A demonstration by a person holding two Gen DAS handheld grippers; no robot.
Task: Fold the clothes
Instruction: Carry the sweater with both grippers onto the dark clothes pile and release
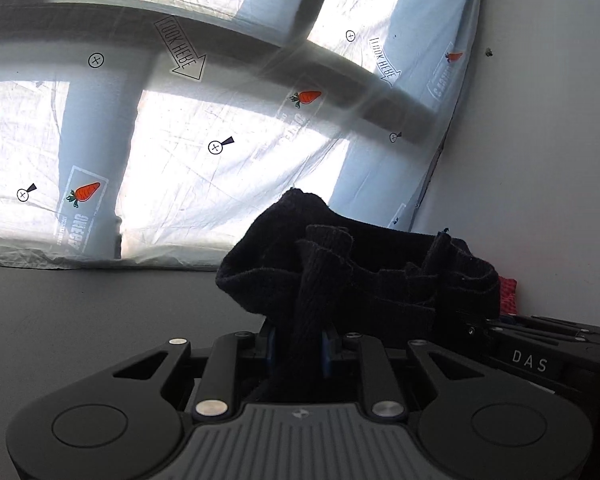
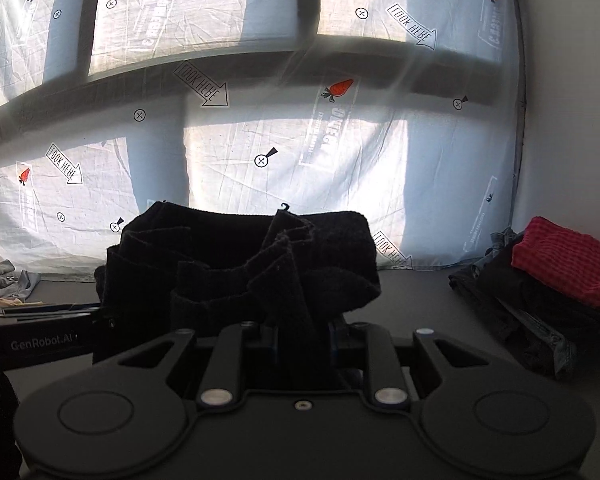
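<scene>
Stretching sideways between the two tools, a black knit garment [image 1: 340, 248] is carried above the dark table [image 1: 80, 320], its long axis running from one gripper across to the other. In the left wrist view a ribbed strip of it is clamped between the blue pads of the left gripper [image 1: 299, 346], and the bulk bunches up ahead and to the right. In the right wrist view another band of the same cloth [image 2: 240, 256] is pinched by the right gripper [image 2: 302, 338], with the mass gathered ahead and to the left. Both sets of jaws are closed tightly on the fabric.

The fingertips themselves are mostly buried in dark folds, so the pads of the right tool can barely be made out. What kind of garment it is cannot be told, since only crumpled folds and ribbed edges are seen.

At the right of the table a folded stack [image 2: 540, 300] is seen, a red checked piece [image 2: 572, 264] lying on top of dark pieces; it is cut off at the frame edge. Grey cloth [image 2: 4, 276] is cut off at the far left. Behind, a sunlit printed sheet [image 2: 284, 136] is hung.
</scene>
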